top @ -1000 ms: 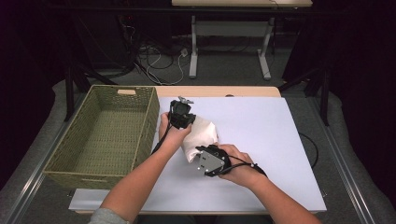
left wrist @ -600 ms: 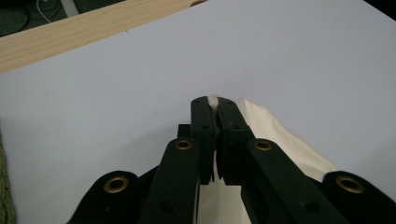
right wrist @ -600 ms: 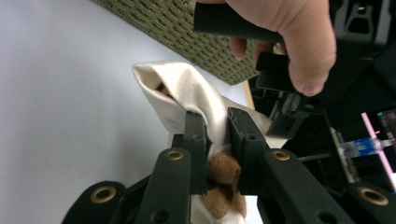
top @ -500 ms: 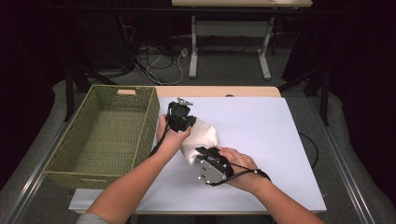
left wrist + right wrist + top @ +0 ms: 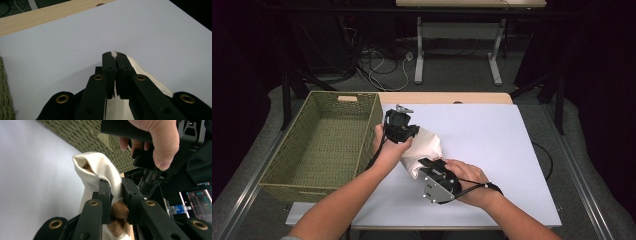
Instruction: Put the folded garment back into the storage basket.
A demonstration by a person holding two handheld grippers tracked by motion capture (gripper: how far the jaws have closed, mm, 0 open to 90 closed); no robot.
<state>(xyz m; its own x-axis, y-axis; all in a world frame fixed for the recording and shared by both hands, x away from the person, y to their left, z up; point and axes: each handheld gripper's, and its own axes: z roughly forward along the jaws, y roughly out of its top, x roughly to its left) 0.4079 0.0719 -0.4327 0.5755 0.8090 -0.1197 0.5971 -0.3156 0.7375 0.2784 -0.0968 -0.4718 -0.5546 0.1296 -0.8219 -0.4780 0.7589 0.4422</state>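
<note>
A cream cloth (image 5: 424,146), bundled up, hangs between my two grippers over the white table top (image 5: 492,145). My left gripper (image 5: 408,133) is at the cloth's far end, shut on a thin edge of it (image 5: 114,53); more of the cloth (image 5: 147,75) trails to the right of the jaws. The right gripper (image 5: 425,163) holds the near end. In the right gripper view its jaws (image 5: 116,185) are shut on a cream fold (image 5: 100,168), and a brown knitted part (image 5: 119,212) sits between them. The person's left hand (image 5: 160,142) grips the other gripper just beyond.
A green woven basket (image 5: 362,145), open on top, stands on the left, close beside the left hand. The white table top extends to the right and far side, with a wooden strip (image 5: 442,97) along the far edge. Beyond the table are cables and desk legs on the floor.
Both hands, with the cloth held between them, have risen a little and drifted slightly towards the near side and the basket. Both grips stay the same.
</note>
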